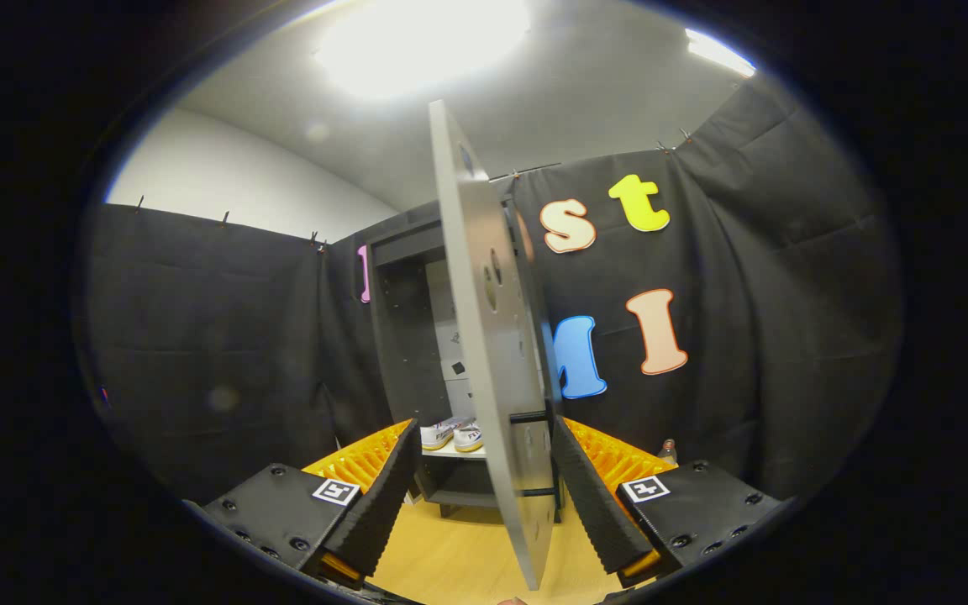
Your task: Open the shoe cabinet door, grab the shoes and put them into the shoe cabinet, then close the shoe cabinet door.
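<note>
The dark shoe cabinet [400, 319] stands against the booth wall with its grey door [484, 336] swung out towards me, seen almost edge-on. A pair of white shoes [450, 434] sits on a pale shelf [471, 455] inside the cabinet, just beyond my left finger. My gripper [484, 433] is open, and the door's lower part stands between the fingers, nearer the right one. A black handle [532, 416] sticks out of the door's right face, close to the right fingertip. Neither finger presses on the door.
A light wooden floor [450, 555] lies below the fingers and runs up to the cabinet's foot. Black cloth walls close in on the left and right. Something small like a bottle [667, 449] stands by the wall behind the right finger.
</note>
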Motion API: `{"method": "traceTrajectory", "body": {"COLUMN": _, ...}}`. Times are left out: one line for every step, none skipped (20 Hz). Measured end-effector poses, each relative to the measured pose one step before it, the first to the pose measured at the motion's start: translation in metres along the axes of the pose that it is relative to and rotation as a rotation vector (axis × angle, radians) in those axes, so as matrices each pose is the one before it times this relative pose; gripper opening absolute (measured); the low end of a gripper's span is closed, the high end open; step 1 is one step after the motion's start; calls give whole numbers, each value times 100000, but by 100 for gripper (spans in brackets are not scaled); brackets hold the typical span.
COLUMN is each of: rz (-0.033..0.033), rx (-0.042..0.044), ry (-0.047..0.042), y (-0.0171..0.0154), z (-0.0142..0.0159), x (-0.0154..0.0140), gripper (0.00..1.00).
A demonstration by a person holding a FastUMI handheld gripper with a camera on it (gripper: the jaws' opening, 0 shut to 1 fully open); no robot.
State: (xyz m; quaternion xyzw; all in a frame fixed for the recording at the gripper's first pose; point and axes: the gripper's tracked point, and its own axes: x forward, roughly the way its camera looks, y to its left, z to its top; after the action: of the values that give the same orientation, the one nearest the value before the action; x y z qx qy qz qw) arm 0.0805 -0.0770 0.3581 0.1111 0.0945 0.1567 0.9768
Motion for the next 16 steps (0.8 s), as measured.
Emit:
{"method": "traceTrajectory", "body": {"rz": -1298, "rx": 951, "ry": -203, "y": -1220, "z": 268, "x": 21, "gripper": 97}}
{"method": "traceTrajectory", "body": {"rz": -1745, "rx": 759, "ry": 244, "y": -1249, "z": 71, "x": 137, "gripper": 97}}
{"method": "traceTrajectory", "body": {"rz": -1925, "rx": 218, "ry": 202, "y": -920, "z": -330, "x": 176, "gripper": 97}}
{"method": "traceTrajectory", "body": {"rz": -1681, "rx": -41, "ry": 781, "y": -1137, "z": -401, "x": 504, "gripper": 97}}
{"method": "traceTrajectory", "body": {"rz": -744, "rx": 22, "ry": 1094, "y": -691, "z": -481, "x": 427, "gripper": 97}}
{"method": "traceTrajectory", "body": {"rz": -255, "rx": 308, "ry": 1500, "y": -340, "z": -617, "x": 414, "gripper": 97}}
{"method": "traceTrajectory", "body": {"rz": 519, "rx": 586, "ry": 1677, "y": -163, "z": -519, "x": 505, "gripper": 97}}
{"method": "traceTrajectory", "body": {"rz": 1156, "rx": 443, "ry": 1678, "y": 12, "z": -547, "x": 537, "gripper": 97}}
{"method": "traceTrajectory", "body": {"rz": 839, "rx": 64, "ry": 1667, "y": -44, "z": -354, "x": 521, "gripper": 97}}
{"method": "traceTrajectory", "body": {"rz": 1089, "rx": -182, "ry": 1705, "y": -23, "z": -248, "x": 577, "gripper": 97}}
{"method": "traceTrajectory", "body": {"rz": 2454, "rx": 152, "ry": 1850, "y": 424, "z": -321, "x": 446, "gripper": 97}}
{"method": "traceTrajectory", "body": {"rz": 1557, "rx": 333, "ry": -336, "y": 262, "z": -9, "x": 410, "gripper": 97}}
{"method": "traceTrajectory", "body": {"rz": 1936, "rx": -608, "ry": 1093, "y": 368, "z": -361, "x": 90, "gripper": 97}}
{"method": "traceTrajectory", "body": {"rz": 1334, "rx": -566, "ry": -217, "y": 511, "z": -177, "x": -157, "gripper": 97}}
{"method": "traceTrajectory", "body": {"rz": 1193, "rx": -903, "ry": 683, "y": 301, "z": -67, "x": 117, "gripper": 97}}
{"method": "traceTrajectory", "body": {"rz": 1080, "rx": -308, "ry": -225, "y": 329, "z": 118, "x": 10, "gripper": 96}}
